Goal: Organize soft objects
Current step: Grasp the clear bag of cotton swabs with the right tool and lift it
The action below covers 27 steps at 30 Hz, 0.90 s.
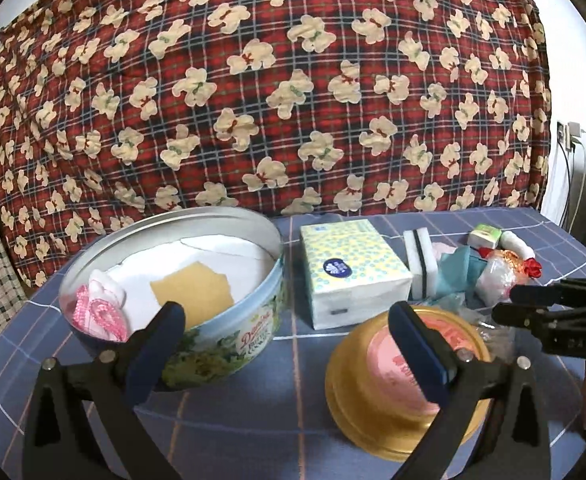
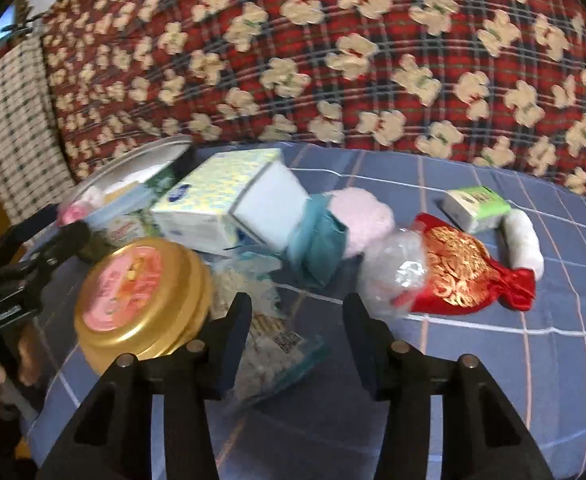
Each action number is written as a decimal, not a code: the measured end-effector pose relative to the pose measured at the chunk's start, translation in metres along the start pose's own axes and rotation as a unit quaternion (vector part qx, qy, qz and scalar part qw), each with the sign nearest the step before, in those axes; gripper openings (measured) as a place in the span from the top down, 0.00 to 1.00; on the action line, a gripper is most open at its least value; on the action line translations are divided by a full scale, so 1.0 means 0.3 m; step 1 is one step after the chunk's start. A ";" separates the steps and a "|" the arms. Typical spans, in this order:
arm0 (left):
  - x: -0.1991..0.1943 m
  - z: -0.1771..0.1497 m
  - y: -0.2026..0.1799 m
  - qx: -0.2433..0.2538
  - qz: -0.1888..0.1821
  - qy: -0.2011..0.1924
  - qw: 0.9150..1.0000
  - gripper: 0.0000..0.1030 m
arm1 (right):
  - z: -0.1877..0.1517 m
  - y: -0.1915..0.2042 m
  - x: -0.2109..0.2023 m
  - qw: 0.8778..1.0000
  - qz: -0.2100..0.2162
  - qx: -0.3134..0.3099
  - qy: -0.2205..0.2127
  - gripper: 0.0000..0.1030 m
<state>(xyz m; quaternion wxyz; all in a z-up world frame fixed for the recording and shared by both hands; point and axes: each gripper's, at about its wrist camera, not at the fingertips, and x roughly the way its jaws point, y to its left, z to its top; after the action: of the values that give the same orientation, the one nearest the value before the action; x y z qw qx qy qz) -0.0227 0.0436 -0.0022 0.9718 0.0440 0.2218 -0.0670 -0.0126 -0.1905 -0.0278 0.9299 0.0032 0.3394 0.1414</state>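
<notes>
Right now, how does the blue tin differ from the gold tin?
The blue tin stands open and holds pink and white cloth and a yellow sheet; the gold tin is closed under a pink-labelled lid. The blue tin looks wider, with floral sides; the gold tin is plain gold. Both are round and sit on the blue checked cloth.

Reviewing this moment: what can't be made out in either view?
- Gold tin contents: lid on, both views.
- Teal-edged packet: half behind the right tongs, print blurred.
- Small green box label: too small.
- Blue tin floor: covered by white paper.
</notes>
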 end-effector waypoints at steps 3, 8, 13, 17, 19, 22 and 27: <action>0.005 0.003 0.003 -0.008 0.000 0.003 1.000 0.00 | 0.013 0.025 -0.006 1.000 0.018 -0.014 0.000 0.51; 0.021 0.001 0.018 -0.018 -0.001 0.016 1.000 0.00 | 0.004 0.067 0.039 0.997 0.015 -0.062 0.049 0.51; 0.028 0.001 0.024 -0.025 -0.006 0.021 0.999 0.00 | -0.008 0.073 0.074 0.992 0.017 -0.091 0.081 0.51; 0.027 0.000 0.013 -0.017 -0.006 0.019 1.000 0.00 | 0.024 0.074 0.131 0.988 0.029 -0.105 0.106 0.50; 0.025 0.002 0.009 -0.013 -0.007 0.018 1.000 0.00 | 0.028 0.087 0.155 0.986 0.027 -0.120 0.115 0.46; 0.021 0.003 0.005 -0.009 -0.009 0.014 1.000 0.00 | 0.016 0.101 0.181 0.984 0.021 -0.136 0.112 0.43; 0.020 0.006 -0.003 -0.002 -0.015 0.011 1.000 0.00 | -0.008 0.082 0.144 0.985 0.032 -0.137 0.104 0.55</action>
<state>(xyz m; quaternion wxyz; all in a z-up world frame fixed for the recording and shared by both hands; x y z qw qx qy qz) -0.0168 0.0417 -0.0032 0.9683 0.0392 0.2333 -0.0804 0.0112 -0.1557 -0.0543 0.8763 -0.1280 0.4111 0.2161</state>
